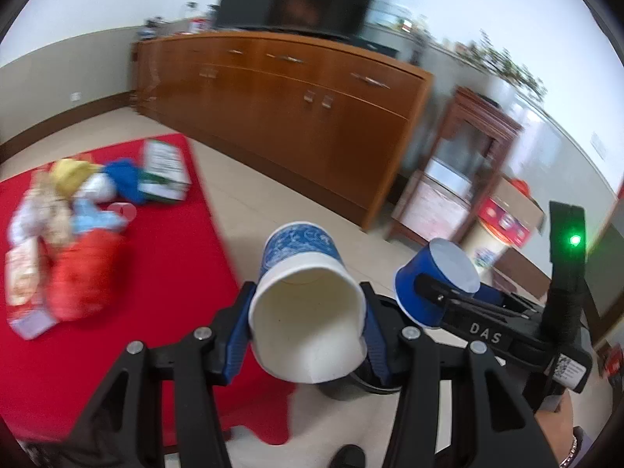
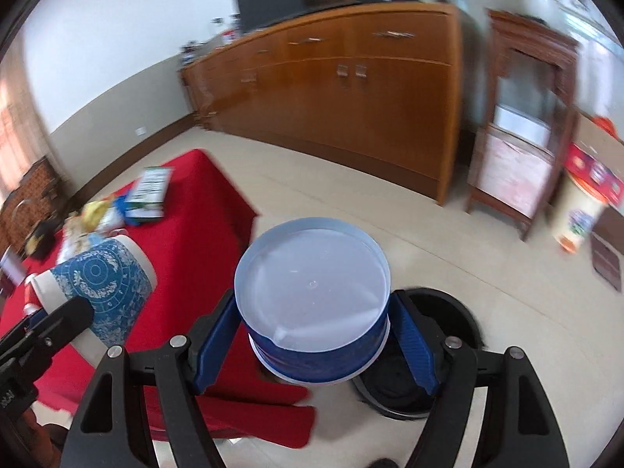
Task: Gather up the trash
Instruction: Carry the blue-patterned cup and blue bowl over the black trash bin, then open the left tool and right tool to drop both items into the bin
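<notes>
My left gripper is shut on a blue-patterned paper cup, its open mouth tilted toward the camera. My right gripper is shut on a blue paper cup, held bottom up. Each cup also shows in the other view: the blue cup at the right of the left wrist view, the patterned cup at the left of the right wrist view. A black trash bin stands on the floor just beneath both cups. More trash lies piled on the red-covered table.
A green and white box lies at the table's far edge. A long wooden sideboard with a dark TV on it lines the far wall. A wooden stand and a white bucket are to the right. The floor is beige tile.
</notes>
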The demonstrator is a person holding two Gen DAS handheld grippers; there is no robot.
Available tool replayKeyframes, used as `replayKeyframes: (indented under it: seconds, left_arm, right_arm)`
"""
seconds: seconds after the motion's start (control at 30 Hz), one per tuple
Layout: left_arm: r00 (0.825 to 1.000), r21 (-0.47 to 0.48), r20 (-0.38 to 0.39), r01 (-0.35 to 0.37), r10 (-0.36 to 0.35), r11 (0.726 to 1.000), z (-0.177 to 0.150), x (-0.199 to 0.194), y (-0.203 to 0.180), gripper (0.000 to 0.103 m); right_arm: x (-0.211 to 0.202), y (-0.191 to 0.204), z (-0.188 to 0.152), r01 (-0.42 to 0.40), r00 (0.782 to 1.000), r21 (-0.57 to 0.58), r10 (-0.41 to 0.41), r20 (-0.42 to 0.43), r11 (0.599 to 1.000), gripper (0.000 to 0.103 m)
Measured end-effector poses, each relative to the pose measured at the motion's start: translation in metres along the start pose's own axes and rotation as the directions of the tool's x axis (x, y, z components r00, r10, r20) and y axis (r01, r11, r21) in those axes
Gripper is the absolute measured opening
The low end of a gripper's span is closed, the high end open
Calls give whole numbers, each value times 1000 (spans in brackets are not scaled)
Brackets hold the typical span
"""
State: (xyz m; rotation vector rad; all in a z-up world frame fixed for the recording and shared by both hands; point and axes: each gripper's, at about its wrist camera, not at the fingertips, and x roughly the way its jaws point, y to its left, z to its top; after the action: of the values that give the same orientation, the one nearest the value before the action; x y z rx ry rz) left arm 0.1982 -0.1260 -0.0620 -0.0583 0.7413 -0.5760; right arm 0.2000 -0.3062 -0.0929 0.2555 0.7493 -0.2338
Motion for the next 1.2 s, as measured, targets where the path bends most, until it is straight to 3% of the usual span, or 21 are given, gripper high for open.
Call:
replayKeyframes:
  seconds: [0.1, 0.3, 0.43, 0.77, 0.93, 1.0, 1.07, 1.13, 1.2]
  left_arm:
    - [997, 40, -48, 56, -54, 998, -5, 22, -34, 53]
    - [985, 69, -144, 102, -92, 992, -21, 70, -73, 53]
    - [965, 60, -244, 117, -99, 991, -40, 114, -86, 53]
    - [915, -18, -392, 97, -97, 995, -69, 193, -87, 54]
    - [895, -41, -437, 81, -91, 996, -76, 220, -90, 69]
    - [882, -56, -462, 73, -91, 996, -80, 230, -88, 72]
    - [872, -70, -481, 70, -95, 995, -82, 235, -86, 72]
    - [873, -61, -483, 52, -76, 997, -82, 235, -84, 72]
    - [894, -56, -444, 36, -57, 998, -75, 219, -83, 72]
  right_arm:
    - [0, -52, -9, 55, 998, 62, -53, -28, 997, 78]
    - [17, -128, -28, 120, 989, 147, -105, -104, 982, 78]
    - [44, -160, -36, 134, 979, 172, -103, -175, 976, 78]
    - [128, -190, -52, 147, 934, 162, -83, -347, 976, 78]
    - [150, -199, -48, 168, 916, 156, -95, -391, 973, 81]
    - [158, -202, -49, 192, 899, 157, -109, -424, 969, 86]
    - [159, -204, -48, 199, 897, 166, -111, -428, 966, 87]
    - [154, -206, -45, 213, 903, 165, -130, -409, 963, 87]
    - [141, -209, -38, 235, 917, 174, -159, -367, 956, 87]
